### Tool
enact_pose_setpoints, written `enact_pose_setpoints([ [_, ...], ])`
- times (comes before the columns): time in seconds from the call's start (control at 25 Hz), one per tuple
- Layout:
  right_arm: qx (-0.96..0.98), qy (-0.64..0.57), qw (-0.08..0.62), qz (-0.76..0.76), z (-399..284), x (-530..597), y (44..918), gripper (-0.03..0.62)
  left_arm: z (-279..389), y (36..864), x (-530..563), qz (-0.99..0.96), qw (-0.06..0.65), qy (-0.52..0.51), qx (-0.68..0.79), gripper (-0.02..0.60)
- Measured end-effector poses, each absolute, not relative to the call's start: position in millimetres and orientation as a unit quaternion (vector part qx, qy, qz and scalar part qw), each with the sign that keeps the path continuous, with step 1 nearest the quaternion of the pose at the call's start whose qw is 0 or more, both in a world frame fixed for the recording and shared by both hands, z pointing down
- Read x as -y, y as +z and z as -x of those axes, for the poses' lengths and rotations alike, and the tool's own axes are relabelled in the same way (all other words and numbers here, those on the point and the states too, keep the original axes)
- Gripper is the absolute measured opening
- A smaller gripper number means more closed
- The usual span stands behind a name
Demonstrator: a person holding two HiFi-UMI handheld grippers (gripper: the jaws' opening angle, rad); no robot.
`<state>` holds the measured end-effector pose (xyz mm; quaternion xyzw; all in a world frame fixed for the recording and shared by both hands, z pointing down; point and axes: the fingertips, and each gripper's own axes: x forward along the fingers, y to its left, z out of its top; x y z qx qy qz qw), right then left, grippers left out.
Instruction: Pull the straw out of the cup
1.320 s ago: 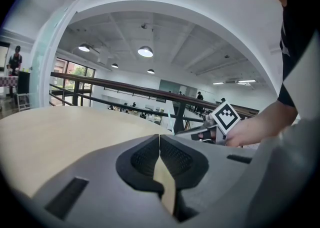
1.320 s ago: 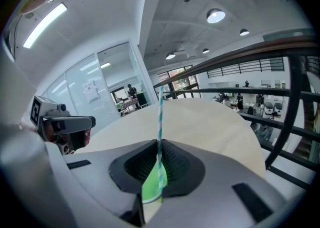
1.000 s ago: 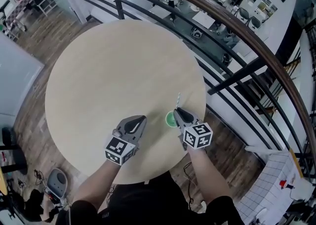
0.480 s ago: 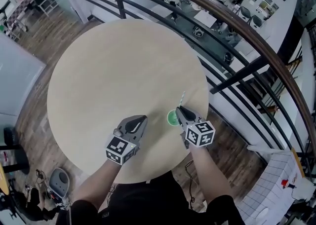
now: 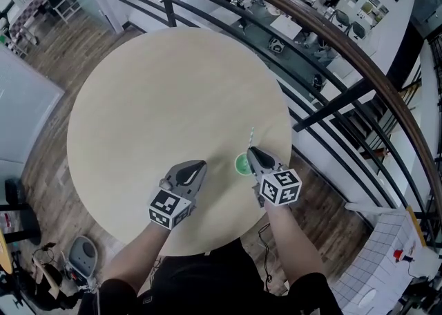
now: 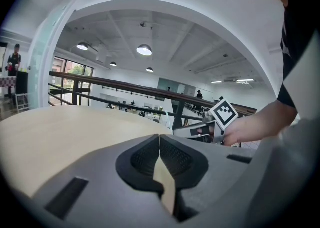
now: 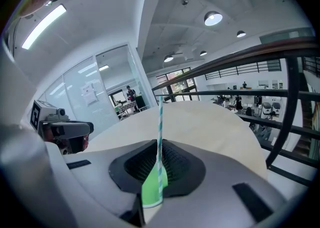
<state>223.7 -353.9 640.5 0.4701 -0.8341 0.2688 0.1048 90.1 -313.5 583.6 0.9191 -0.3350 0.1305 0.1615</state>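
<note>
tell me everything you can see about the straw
The straw is thin and straight, white with a blue-green spiral stripe, and looks like paper. It stands almost upright. The right gripper is closed on it low down, so most of its length rises free above the jaws. Its lower end runs down at the green cup near the table edge; whether the tip is inside the cup cannot be told.

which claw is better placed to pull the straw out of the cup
Right. The right claw is shut on the straw above the green cup; the left claw is shut and empty, farther off.
</note>
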Motion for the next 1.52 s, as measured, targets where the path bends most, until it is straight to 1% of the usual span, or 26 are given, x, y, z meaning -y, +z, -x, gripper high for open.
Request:
enact_pose_setpoints([
  [0.24,0.834,0.272,0.109,-0.467,-221.0,347.0,638.2,0.045,-85.8,576.4,307.7,-0.922,0.156,0.130,0.331,0.008],
  [0.28,0.836,0.273,0.112,-0.463,-219.4,345.3,639.3,0.049,-85.1,576.8,305.8,-0.922,0.156,0.131,0.331,0.008],
  [0.36,0.836,0.275,0.117,-0.460,-216.5,344.3,642.2,0.090,-83.7,578.8,303.1,-0.921,0.159,0.133,0.332,0.008],
  [0.6,0.832,0.278,0.125,-0.464,-217.2,354.7,650.4,0.095,-83.6,584.3,298.9,-0.918,0.161,0.135,0.335,0.008],
  [0.68,0.831,0.275,0.128,-0.467,-218.0,359.2,649.8,0.088,-81.6,584.1,298.8,-0.917,0.162,0.136,0.337,0.008],
  [0.72,0.831,0.273,0.128,-0.468,-218.1,361.2,648.8,0.056,-80.0,583.8,299.5,-0.917,0.162,0.137,0.339,0.008],
  [0.8,0.832,0.268,0.128,-0.469,-217.3,364.7,646.4,0.040,-75.8,583.2,301.8,-0.916,0.163,0.137,0.341,0.008],
  [1.12,0.831,0.256,0.123,-0.479,-217.8,352.8,630.6,0.032,-66.6,573.2,292.6,-0.915,0.163,0.132,0.345,0.008],
  [1.28,0.833,0.238,0.116,-0.486,-220.0,350.2,606.2,0.032,-68.6,558.0,294.2,-0.921,0.151,0.115,0.340,0.008],
  [1.52,0.839,0.214,0.104,-0.490,-203.2,333.0,563.0,0.032,-55.9,528.5,280.1,-0.927,0.138,0.096,0.336,0.008],
])
